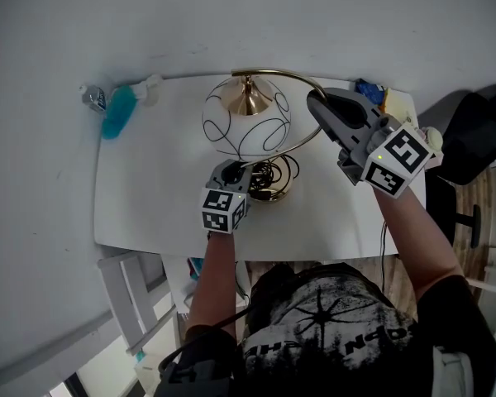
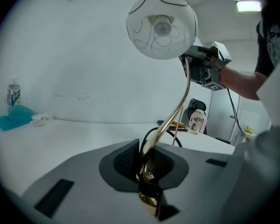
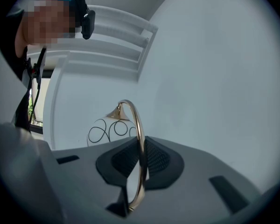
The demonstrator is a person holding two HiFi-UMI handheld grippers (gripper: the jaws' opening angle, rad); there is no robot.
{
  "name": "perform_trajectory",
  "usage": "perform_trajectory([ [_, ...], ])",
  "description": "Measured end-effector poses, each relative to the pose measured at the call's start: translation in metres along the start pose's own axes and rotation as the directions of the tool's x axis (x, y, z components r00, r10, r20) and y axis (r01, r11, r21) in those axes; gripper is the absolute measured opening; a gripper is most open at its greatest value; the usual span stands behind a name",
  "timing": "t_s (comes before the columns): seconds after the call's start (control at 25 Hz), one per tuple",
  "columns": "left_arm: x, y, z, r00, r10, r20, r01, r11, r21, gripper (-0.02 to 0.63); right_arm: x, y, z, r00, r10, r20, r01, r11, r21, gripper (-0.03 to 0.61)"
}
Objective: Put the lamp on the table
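Note:
The lamp has a white globe shade [image 1: 246,118] with black swirls, a brass arc stem [image 1: 302,79] and a round brass base [image 1: 274,185] with a coiled black cord, over the middle of the white table [image 1: 149,197]. I cannot tell if the base touches the top. My left gripper [image 1: 236,170] is shut on the stem just above the base [image 2: 147,164]. My right gripper [image 1: 314,102] is shut on the upper arc of the stem [image 3: 140,164]. The shade [image 2: 161,24] hangs high in the left gripper view, and the shade [image 3: 109,132] also shows behind the right gripper's jaws.
A teal cloth [image 1: 118,112] and a small water bottle [image 1: 94,98] lie at the table's back left corner. Small blue and yellow items [image 1: 372,93] sit at the back right. A black chair [image 1: 479,131] stands to the right, and white furniture [image 1: 132,296] at the lower left.

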State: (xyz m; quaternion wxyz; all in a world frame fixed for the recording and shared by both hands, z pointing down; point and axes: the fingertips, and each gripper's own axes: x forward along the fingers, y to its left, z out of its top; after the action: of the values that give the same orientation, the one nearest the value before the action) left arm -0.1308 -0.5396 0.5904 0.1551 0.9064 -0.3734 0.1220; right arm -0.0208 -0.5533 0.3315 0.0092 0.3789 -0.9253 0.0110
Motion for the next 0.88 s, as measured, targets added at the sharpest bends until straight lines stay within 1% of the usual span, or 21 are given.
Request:
perform_trajectory([
  [0.32, 0.005, 0.008, -0.009, 1.0, 0.016, 0.0, -0.016, 1.0, 0.015, 0.04, 0.003, -0.003, -0.012, 1.0, 0.023, -0.002, -0.023, 1.0, 0.009, 0.034],
  [0.52, 0.008, 0.009, -0.011, 1.0, 0.024, 0.003, -0.024, 0.999, 0.031, 0.04, 0.004, -0.002, -0.013, 0.999, 0.045, 0.004, -0.045, 0.999, 0.016, 0.034],
  [0.76, 0.013, 0.009, -0.011, 0.998, 0.05, -0.028, -0.049, 0.998, 0.035, 0.038, 0.005, -0.001, -0.009, 0.995, 0.096, 0.0, -0.096, 0.995, 0.006, 0.032],
  [0.88, 0.007, 0.008, -0.017, 0.998, 0.054, -0.027, -0.053, 0.998, 0.039, 0.04, 0.004, 0.011, -0.01, 0.995, 0.1, 0.001, -0.1, 0.995, -0.01, 0.032],
])
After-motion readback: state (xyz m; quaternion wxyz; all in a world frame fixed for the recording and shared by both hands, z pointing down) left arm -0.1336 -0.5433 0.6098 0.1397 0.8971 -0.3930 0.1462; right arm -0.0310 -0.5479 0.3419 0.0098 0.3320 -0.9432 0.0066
